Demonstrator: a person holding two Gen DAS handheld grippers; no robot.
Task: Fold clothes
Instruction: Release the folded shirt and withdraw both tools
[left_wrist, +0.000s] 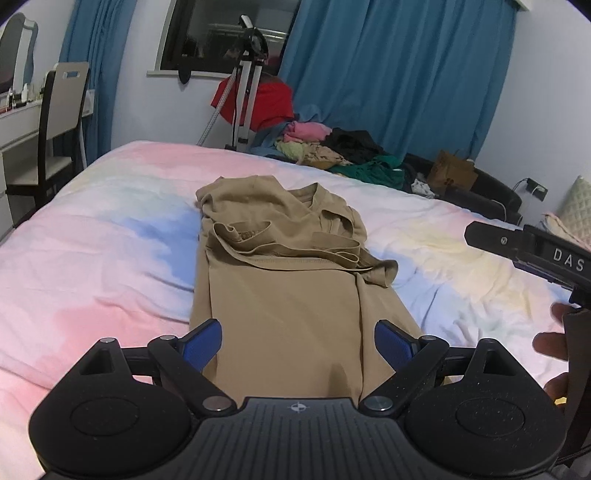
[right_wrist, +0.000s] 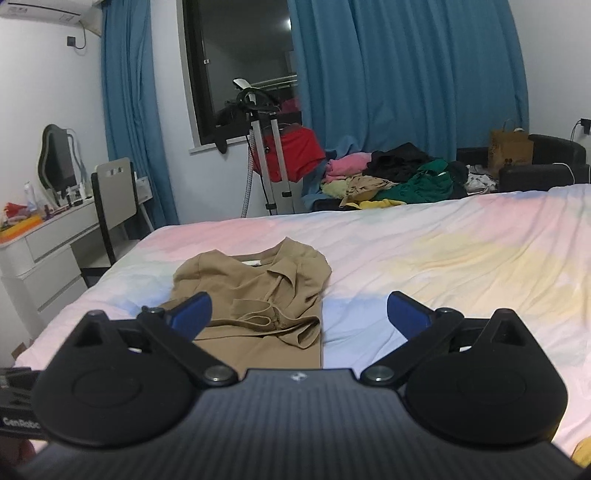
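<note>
A tan shirt (left_wrist: 280, 280) lies on the pastel bedspread (left_wrist: 92, 258), its sides folded in to a long strip, with the sleeves and collar bunched at the far end. My left gripper (left_wrist: 298, 339) is open and empty, hovering over the shirt's near end. The right gripper's body shows at the right edge of the left wrist view. In the right wrist view the shirt (right_wrist: 255, 299) lies ahead and to the left. My right gripper (right_wrist: 299, 314) is open and empty above the shirt's right edge.
A pile of mixed clothes (right_wrist: 391, 181) lies past the bed's far edge. A garment steamer stand (right_wrist: 269, 155) with a red cloth stands by the window. A white desk and chair (right_wrist: 110, 206) stand left. A paper bag (right_wrist: 511, 151) sits far right.
</note>
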